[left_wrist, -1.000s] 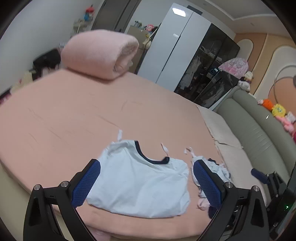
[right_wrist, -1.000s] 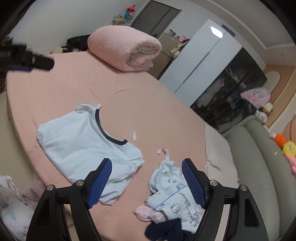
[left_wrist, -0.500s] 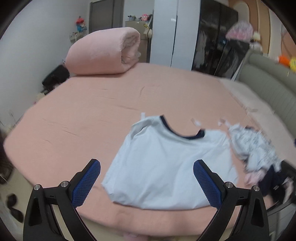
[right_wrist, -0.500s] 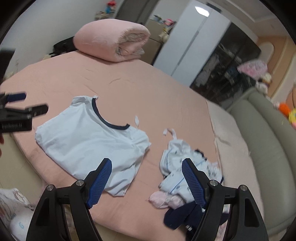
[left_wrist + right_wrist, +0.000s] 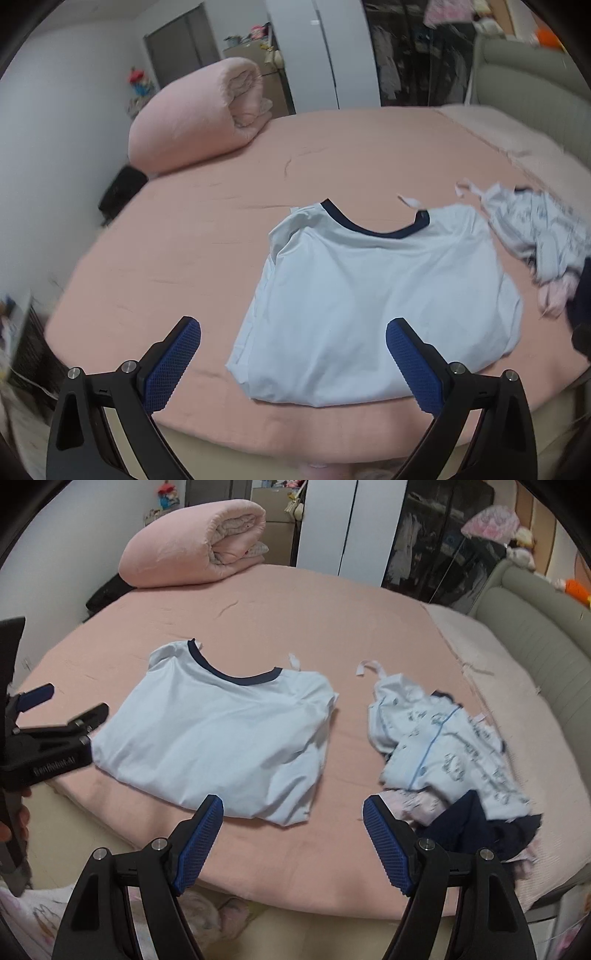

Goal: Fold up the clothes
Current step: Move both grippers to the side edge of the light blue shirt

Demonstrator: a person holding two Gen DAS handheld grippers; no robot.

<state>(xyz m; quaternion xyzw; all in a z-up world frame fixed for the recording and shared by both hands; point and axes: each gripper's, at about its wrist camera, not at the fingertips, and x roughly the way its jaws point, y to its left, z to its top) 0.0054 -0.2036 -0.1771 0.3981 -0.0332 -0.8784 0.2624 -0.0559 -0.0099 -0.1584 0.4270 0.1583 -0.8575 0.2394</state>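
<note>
A pale blue T-shirt (image 5: pixel 376 302) (image 5: pixel 218 734) with a navy collar lies spread flat near the front edge of the pink bed (image 5: pixel 207 229) (image 5: pixel 280 627). My left gripper (image 5: pixel 293 363) hovers open just before the shirt's lower left hem, nothing between its blue pads. In the right wrist view the left gripper (image 5: pixel 55 710) shows at the far left, beside the shirt's side. My right gripper (image 5: pixel 293 836) hangs open over the bed edge, in front of the shirt's lower right corner. A heap of patterned and navy clothes (image 5: pixel 450 757) (image 5: pixel 543 240) lies right of the shirt.
A rolled pink duvet (image 5: pixel 195 542) (image 5: pixel 199 118) sits at the bed's far left. A grey padded headboard (image 5: pixel 535 627) lines the right side. White and dark wardrobes (image 5: pixel 354 524) stand behind. Pale floor (image 5: pixel 295 930) runs below the bed edge.
Both grippers have sunk and rolled level, coming nearer the bed's front edge. The shirt now looms larger in both views. Nothing was grasped; the clothes lie as before.
</note>
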